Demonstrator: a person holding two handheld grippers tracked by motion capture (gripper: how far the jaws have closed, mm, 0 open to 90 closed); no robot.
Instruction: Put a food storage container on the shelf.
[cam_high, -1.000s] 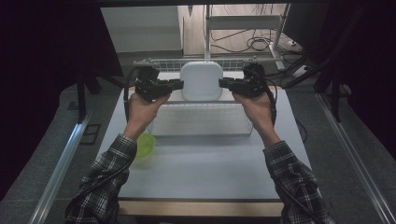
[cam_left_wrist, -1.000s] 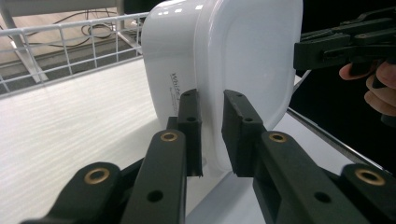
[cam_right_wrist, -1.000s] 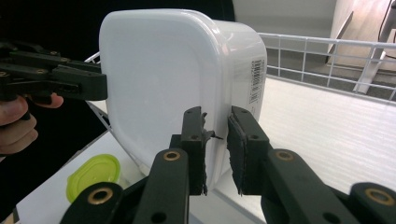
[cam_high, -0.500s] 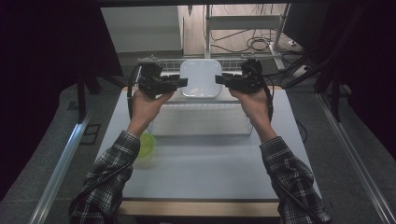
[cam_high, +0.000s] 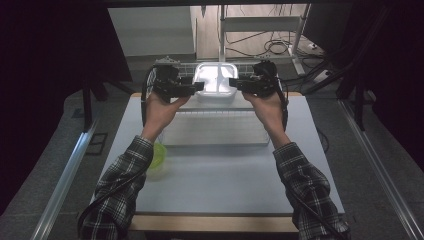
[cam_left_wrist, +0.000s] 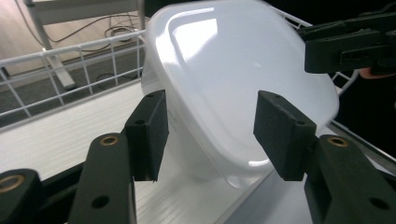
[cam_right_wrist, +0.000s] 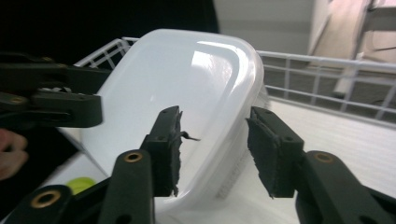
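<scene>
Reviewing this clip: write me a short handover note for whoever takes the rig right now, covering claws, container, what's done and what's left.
Left claw: open, jaws just been opening, pads off the white plastic container.
Right claw: open too, jaws just been opening, the container's rim between its pads but not pressed.
Container: standing tilted at the far end of the white wire rack, leaning against the rack's back rail.
Green ball: on the table beside the left forearm, untouched.
Done: container placed in the rack and let go.
Left: draw both claws back; check that the tilted container does not tip.
</scene>
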